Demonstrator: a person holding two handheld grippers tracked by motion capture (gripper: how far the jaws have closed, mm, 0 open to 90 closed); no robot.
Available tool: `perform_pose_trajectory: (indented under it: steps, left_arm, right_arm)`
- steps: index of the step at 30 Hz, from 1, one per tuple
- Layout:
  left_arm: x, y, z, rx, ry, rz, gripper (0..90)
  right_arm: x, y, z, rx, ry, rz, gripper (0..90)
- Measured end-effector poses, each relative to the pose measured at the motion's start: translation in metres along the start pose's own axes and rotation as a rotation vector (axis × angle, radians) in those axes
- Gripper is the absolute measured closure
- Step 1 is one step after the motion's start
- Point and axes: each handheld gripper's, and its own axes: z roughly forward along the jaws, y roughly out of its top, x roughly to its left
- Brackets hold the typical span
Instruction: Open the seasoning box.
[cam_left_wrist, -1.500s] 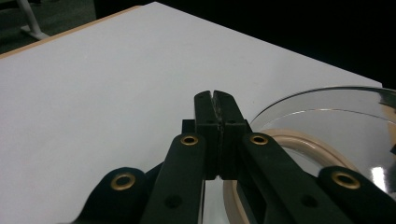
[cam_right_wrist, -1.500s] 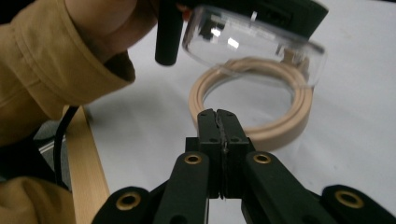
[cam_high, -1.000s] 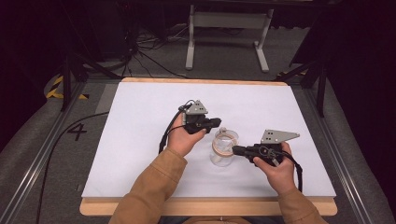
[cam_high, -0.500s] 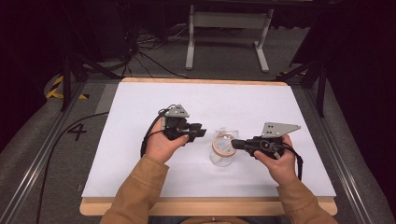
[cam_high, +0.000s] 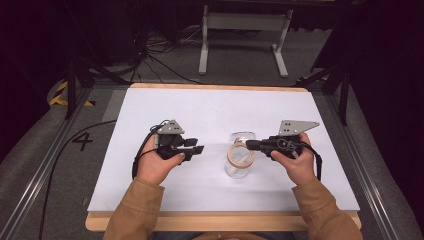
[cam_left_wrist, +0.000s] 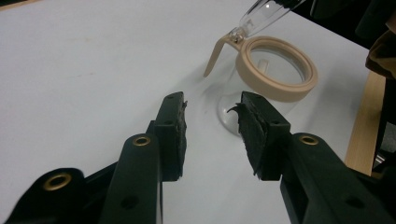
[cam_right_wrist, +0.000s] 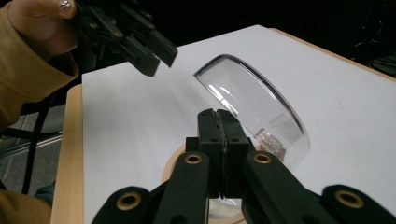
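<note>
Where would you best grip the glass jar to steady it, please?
Grip the jar around its clear body below the tan rim, coming level from the open left gripper's side; the raised lid and right gripper crowd the top.

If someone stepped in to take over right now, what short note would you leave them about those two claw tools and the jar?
Left gripper: open, nothing between its jaws; they have just been opening, and it sits apart from the jar, to its left.
Right gripper: jaws shut, at the jar's rim near the lid hinge; whether it pinches anything I cannot tell.
Glass jar: upright on the white table, tan rim ring, clear hinged lid swung open.
Done: lid is open.
Left: probably let go of the jar; it looks empty.
</note>
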Motion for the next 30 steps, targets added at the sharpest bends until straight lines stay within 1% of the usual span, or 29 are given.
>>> perform_pose_trajectory:
  steps: [1,2,3,4,5,6,8,11,12,13,14,15,17,18,20,21,22,23,25,26,27,28,29,30]
  left_arm:
    - [0.001,-0.003,-0.003,0.006,0.005,-0.003,61.3]
    - [0.001,-0.004,-0.005,0.004,0.005,-0.015,60.9]
    - [0.003,-0.007,-0.007,0.006,0.012,-0.009,60.9]
    - [0.002,-0.009,-0.009,0.013,0.013,-0.026,60.9]
    - [0.003,-0.011,-0.011,0.013,0.019,-0.031,60.8]
    - [0.004,-0.013,-0.013,0.016,0.022,-0.025,60.7]
    - [0.005,-0.016,-0.015,0.016,0.033,-0.039,60.7]
    - [0.005,-0.020,-0.017,0.018,0.036,-0.055,60.6]
    - [0.005,-0.021,-0.018,0.023,0.041,-0.052,60.5]
    - [0.005,-0.023,-0.019,0.025,0.041,-0.057,60.3]
    - [0.006,-0.024,-0.020,0.028,0.051,-0.055,60.3]
    - [0.007,-0.026,-0.021,0.024,0.048,-0.064,60.2]
    - [0.008,-0.027,-0.023,0.024,0.052,-0.069,60.1]
    - [0.008,-0.028,-0.024,0.020,0.056,-0.078,60.1]
    - [0.009,-0.029,-0.027,0.014,0.060,-0.078,59.9]
    - [0.009,-0.030,-0.027,0.012,0.062,-0.085,59.8]
    - [0.009,-0.030,-0.027,0.012,0.062,-0.087,59.8]
    - [0.009,-0.030,-0.027,0.011,0.064,-0.084,59.4]
    - [0.009,-0.029,-0.027,0.015,0.063,-0.084,59.0]
    - [0.009,-0.029,-0.027,0.012,0.066,-0.071,58.6]
    - [0.009,-0.028,-0.026,0.009,0.065,-0.076,58.0]
    - [0.009,-0.028,-0.026,0.012,0.061,-0.075,57.5]
    - [0.009,-0.027,-0.026,0.017,0.061,-0.060,57.0]
    - [0.008,-0.026,-0.025,0.026,0.059,-0.066,55.8]
  right_arm:
    - [-0.001,0.001,0.001,0.001,-0.001,-0.001,90.0]
    - [-0.005,0.002,0.003,0.002,0.001,-0.005,90.0]
    - [-0.005,0.002,0.003,0.002,0.001,-0.005,90.0]
    - [-0.006,0.003,0.004,0.001,0.003,-0.002,90.0]
    - [-0.008,0.003,0.005,0.001,0.003,-0.002,90.0]
    - [-0.009,0.004,0.006,-0.004,0.005,0.003,90.0]
    - [-0.013,0.004,0.008,-0.002,0.003,0.008,90.0]
    - [-0.019,0.003,0.012,-0.006,-0.014,0.015,90.0]
    - [-0.021,0.003,0.013,-0.007,-0.021,0.022,90.0]
    - [-0.024,0.003,0.014,-0.009,-0.028,0.026,90.0]
    - [-0.025,0.002,0.014,-0.009,-0.032,0.033,90.0]
    - [-0.027,0.002,0.015,-0.010,-0.038,0.041,90.0]
    - [-0.030,0.000,0.018,-0.007,-0.038,0.055,90.0]
    - [-0.030,0.000,0.018,-0.007,-0.038,0.055,90.0]
    - [-0.030,0.001,0.019,-0.004,-0.033,0.055,90.0]
    - [-0.028,0.002,0.020,-0.004,-0.030,0.045,90.0]
    - [-0.028,0.002,0.020,-0.004,-0.030,0.045,90.0]
    - [-0.026,0.004,0.020,-0.003,-0.030,0.033,90.0]
    - [-0.025,0.004,0.019,-0.002,-0.028,0.032,90.0]
    - [-0.024,0.005,0.018,-0.001,-0.031,0.023,90.0]
    - [-0.023,0.006,0.016,0.000,-0.033,0.021,90.0]
    - [-0.023,0.006,0.015,0.000,-0.033,0.017,90.0]
    - [-0.022,0.007,0.013,0.000,-0.034,0.014,90.0]
    - [-0.022,0.007,0.011,0.001,-0.037,0.013,90.0]
